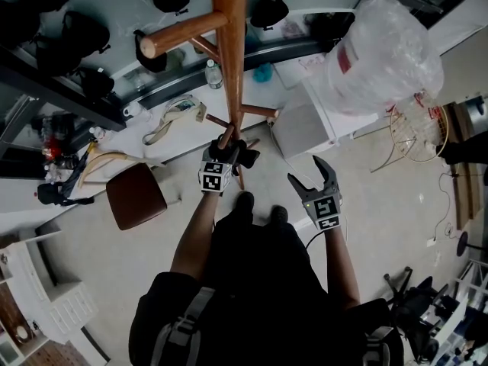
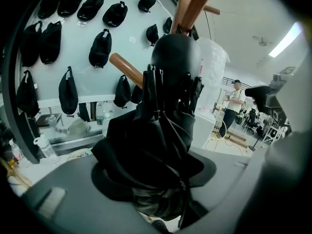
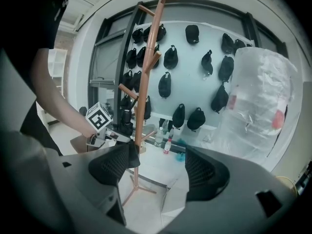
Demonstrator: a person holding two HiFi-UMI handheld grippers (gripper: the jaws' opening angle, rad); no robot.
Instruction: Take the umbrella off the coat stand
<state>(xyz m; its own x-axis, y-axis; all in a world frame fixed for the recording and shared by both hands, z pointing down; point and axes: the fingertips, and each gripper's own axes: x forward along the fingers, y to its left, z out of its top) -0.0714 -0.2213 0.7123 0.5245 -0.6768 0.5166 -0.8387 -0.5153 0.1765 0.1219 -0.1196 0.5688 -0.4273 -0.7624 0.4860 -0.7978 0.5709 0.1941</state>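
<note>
Right now my left claw [image 1: 227, 149] is closed on the folded black umbrella [image 2: 163, 130], its pads sunk into the bunched fabric. The umbrella sits hard up against the coat stand [image 1: 229, 44], its rounded top just beside one slanting peg [image 2: 126, 68]. I cannot see whether a strap or loop is hooked over that peg, so I judge the lift-off not yet finished.

To do it well, I should raise the umbrella along the peg's own slant until whatever hangs there clears the tip, and only then draw it away from the coat stand. Pulling sideways early could rock the coat stand. The cloth is soft and may slide, so the squeeze must stay firm.

My right claw [image 1: 309, 174] hangs off to the side of the coat stand, jaws wide with nothing between them, free to steady it.
</note>
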